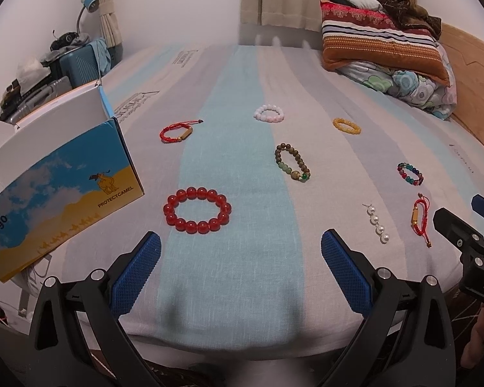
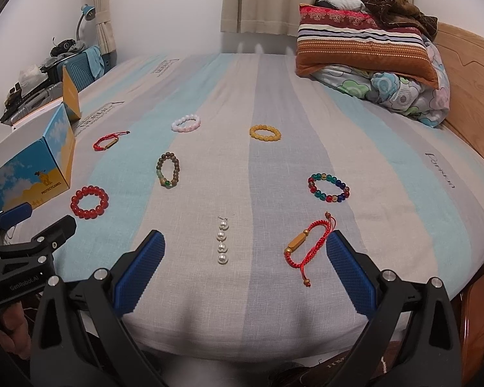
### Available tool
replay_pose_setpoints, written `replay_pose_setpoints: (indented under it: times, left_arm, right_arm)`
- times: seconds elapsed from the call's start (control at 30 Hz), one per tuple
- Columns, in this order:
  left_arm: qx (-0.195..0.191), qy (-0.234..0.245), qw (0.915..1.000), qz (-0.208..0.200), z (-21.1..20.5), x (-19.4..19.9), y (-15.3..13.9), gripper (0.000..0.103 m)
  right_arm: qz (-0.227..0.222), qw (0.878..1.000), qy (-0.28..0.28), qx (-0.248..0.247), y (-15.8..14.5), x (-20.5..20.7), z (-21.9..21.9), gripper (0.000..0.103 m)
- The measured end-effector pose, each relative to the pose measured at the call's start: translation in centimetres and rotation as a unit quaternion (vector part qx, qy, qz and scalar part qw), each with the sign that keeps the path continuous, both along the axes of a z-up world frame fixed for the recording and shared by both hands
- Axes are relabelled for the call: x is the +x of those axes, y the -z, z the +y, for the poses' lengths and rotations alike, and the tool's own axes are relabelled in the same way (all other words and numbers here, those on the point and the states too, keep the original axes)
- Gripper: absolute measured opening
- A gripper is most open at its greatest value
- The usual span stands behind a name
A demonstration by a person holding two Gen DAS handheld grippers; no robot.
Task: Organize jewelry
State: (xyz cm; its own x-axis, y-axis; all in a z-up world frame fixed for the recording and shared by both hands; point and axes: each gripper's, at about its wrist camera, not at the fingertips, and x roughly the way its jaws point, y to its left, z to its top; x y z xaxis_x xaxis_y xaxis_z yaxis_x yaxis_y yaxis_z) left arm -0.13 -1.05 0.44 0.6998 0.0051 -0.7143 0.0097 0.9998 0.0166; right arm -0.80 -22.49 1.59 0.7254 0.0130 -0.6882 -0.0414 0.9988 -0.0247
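Several pieces of jewelry lie spread on a striped bed sheet. A red bead bracelet (image 1: 198, 210) lies just ahead of my open, empty left gripper (image 1: 241, 259). A blue and yellow box (image 1: 58, 187) stands open to its left. My right gripper (image 2: 245, 259) is open and empty; a pearl strand (image 2: 222, 242) lies between its fingers and a red cord bracelet (image 2: 308, 245) touches the right finger (image 2: 348, 277). Farther off lie a brown bead bracelet (image 2: 168, 174), a multicolour bracelet (image 2: 328, 188), a yellow bracelet (image 2: 265, 133), a pink bracelet (image 2: 186, 123) and a second red cord bracelet (image 2: 108, 142).
Pillows and a folded quilt (image 2: 371, 61) are stacked at the bed's far right by a wooden headboard (image 2: 468, 74). Luggage and clutter (image 1: 48, 74) sit off the bed's left side. The bed's near edge (image 2: 242, 351) is just below the grippers.
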Motion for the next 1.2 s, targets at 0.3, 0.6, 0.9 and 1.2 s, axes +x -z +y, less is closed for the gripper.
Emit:
replay_pose_setpoints:
  times: [0.3, 0.6, 0.9, 1.2]
  left_arm:
    - [-0.002, 0.002, 1.0000, -0.004, -0.10, -0.07, -0.08, 0.097]
    - [-0.004, 0.003, 1.0000, -0.003, -0.15, -0.10, -0.09, 0.097]
    - [-0.007, 0.003, 1.0000, -0.001, -0.10, -0.07, 0.00, 0.097]
    - [-0.007, 0.003, 1.0000, 0.000, -0.09, -0.08, 0.11, 0.097]
  right_arm:
    - [0.000, 1.000, 0.000, 0.000, 0.04, -0.04, -0.01, 0.096]
    - [0.000, 1.000, 0.000, 0.000, 0.05, 0.03, 0.01, 0.096]
    - [0.000, 1.000, 0.000, 0.000, 0.04, -0.04, -0.01, 0.096]
    - [-0.001, 1.000, 0.000, 0.000, 0.04, -0.04, 0.02, 0.096]
